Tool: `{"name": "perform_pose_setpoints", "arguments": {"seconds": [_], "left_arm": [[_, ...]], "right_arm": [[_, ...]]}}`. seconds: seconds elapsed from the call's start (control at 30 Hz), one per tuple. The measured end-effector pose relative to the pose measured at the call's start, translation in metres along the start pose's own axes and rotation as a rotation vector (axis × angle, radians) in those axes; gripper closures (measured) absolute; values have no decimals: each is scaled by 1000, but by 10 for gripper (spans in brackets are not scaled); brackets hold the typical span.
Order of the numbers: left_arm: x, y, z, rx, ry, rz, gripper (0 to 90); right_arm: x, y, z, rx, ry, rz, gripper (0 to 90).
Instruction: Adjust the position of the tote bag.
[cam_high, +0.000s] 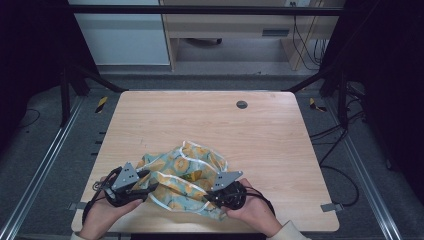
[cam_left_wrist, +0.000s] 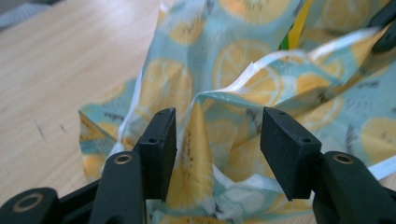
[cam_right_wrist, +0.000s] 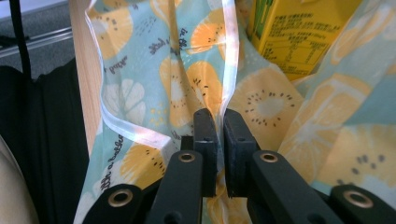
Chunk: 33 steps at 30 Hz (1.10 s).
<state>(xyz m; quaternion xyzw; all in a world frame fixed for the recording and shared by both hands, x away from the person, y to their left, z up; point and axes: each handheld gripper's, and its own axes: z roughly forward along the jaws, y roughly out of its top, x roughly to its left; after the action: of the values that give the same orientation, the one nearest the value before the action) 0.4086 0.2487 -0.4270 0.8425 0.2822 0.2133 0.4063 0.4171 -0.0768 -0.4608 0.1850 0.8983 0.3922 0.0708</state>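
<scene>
Now my right claw (cam_right_wrist: 219, 116) pinches the white-trimmed edge of the lemon-print bag (cam_high: 187, 180) low in the frame, while my left claw (cam_left_wrist: 217, 135) gapes wide around a fold.

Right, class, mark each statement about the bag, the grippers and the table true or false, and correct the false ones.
1. The right gripper is clamped on the bag. True.
2. The left gripper is shut tight. False: its jaws stand apart, with bag folds between them.
3. A yellow carton sits inside the bag. True.
4. The bag lies at the far edge of the table. False: it lies near the person's edge.
5. The bag is plain white. False: it is light blue with a yellow fruit-slice print.
</scene>
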Motion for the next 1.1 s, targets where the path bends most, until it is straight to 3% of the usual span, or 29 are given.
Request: {"name": "perform_pose_setpoints", "arguments": {"seconds": [0.2,0.37,0.57,0.63,0.67,0.8,1.1], "left_arm": [[-6,9,-4,-46,15,1,451],[-13,15,1,-76,21,-33,452],[-28,11,31,49,25,-18,465],[-29,9,34,64,22,-16,470],[-30,7,40,90,18,-10,471],[-31,5,43,104,16,-1,472],[-36,1,46,128,1,11,475]], "right_arm": [[3,1,2,5,15,-7,846],[5,2,4,6,25,-18,826],[5,4,1,-4,18,-30,727],[6,5,-1,-8,12,-34,696],[6,7,-6,-23,-3,-34,610],[6,17,-21,-60,-31,-42,511],[-5,32,-46,-125,-98,-33,472]]}}
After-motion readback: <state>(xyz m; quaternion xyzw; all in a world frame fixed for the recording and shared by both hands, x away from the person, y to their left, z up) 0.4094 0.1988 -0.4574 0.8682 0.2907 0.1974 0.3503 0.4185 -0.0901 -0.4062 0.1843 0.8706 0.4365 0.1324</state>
